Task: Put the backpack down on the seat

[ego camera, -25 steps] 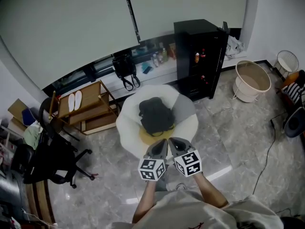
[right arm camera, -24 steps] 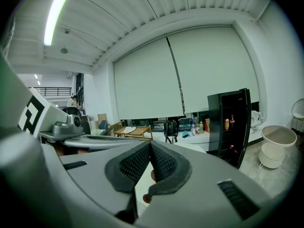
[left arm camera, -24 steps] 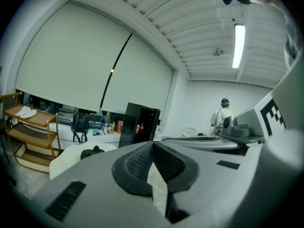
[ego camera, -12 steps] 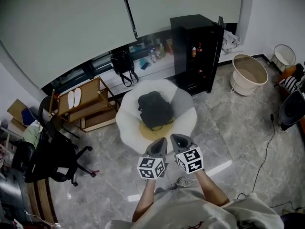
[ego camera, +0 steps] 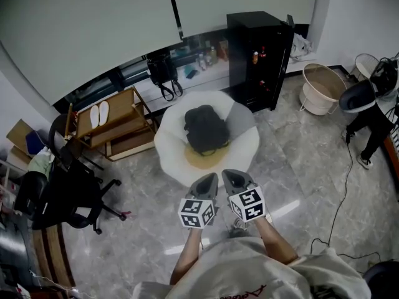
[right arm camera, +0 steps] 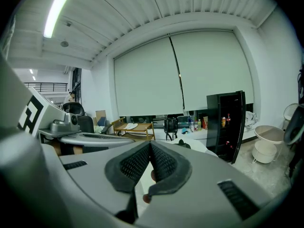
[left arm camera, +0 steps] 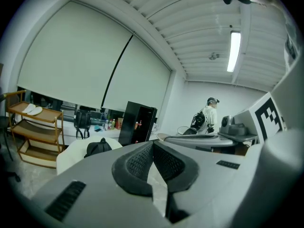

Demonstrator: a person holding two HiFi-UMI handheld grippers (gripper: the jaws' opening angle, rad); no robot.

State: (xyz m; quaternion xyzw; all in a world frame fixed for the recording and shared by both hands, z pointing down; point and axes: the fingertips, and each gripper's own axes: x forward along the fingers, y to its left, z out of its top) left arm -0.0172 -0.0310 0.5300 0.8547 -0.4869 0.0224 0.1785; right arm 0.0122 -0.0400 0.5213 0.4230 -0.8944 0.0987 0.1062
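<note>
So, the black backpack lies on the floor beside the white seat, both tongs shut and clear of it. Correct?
No. The head view shows the backpack on the white seat, not the floor. The left tongs and right tongs are shut and clear of it.

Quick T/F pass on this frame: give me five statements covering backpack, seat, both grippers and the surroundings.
1. The backpack lies on the white seat. True.
2. The left gripper is shut on a backpack strap. False: its jaws are together on nothing, short of the seat.
3. The right gripper has its jaws wide apart. False: they are together.
4. A black cabinet stands beyond the seat. True.
5. The wooden shelf is bare on top. False: white slippers lie there.
</note>
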